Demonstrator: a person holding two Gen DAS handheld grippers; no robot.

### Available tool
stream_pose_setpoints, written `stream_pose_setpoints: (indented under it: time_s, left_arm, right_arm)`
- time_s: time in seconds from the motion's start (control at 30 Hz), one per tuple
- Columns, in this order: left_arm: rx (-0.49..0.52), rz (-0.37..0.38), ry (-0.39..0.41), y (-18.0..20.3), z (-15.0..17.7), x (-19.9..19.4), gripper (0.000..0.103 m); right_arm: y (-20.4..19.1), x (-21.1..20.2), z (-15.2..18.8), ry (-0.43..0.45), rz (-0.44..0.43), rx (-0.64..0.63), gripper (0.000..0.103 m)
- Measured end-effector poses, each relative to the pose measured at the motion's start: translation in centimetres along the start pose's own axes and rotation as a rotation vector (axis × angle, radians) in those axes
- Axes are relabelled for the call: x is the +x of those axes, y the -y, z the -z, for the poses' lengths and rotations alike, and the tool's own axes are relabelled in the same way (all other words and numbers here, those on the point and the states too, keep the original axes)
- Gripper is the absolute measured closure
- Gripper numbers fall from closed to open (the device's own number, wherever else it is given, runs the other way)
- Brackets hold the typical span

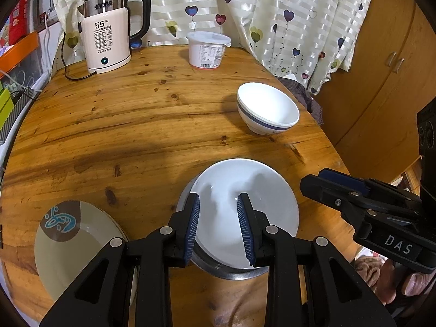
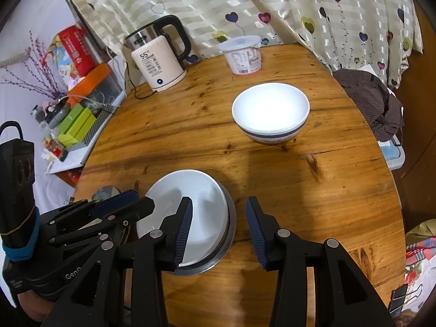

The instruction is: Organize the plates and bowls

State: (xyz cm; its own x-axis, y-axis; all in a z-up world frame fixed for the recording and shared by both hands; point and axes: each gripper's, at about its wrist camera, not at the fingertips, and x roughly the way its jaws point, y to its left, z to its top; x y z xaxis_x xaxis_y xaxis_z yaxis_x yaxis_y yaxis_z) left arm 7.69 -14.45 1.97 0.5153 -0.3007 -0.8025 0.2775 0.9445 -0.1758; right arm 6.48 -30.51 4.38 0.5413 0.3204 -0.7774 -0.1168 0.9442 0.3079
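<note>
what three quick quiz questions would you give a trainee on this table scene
1. True or false: the white plate rests on a steel bowl.
2. Which holds a dish: A left hand-held gripper, B right hand-held gripper, C neither?
3. Fill in: the white bowl with a blue band stands ___ on the round wooden table.

Key: 1 true; 2 C; 3 upright.
</note>
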Motion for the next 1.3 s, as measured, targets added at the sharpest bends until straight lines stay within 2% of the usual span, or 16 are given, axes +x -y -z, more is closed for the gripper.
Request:
stream_pose_setpoints:
  time_s: [0.4, 1.3]
  left_arm:
    - [0.011, 0.013, -0.007, 0.6, -1.3, 0.8, 0.073]
    - [0.051, 0.059, -0.018, 2.5, -7.4, 4.2, 0.073]
  right_arm:
    - [0.9, 0.2, -0.8, 0.009, 0.011, 0.013, 0.062]
    - [5.4, 1.3, -4.6, 0.039, 0.054, 0.064, 0.062]
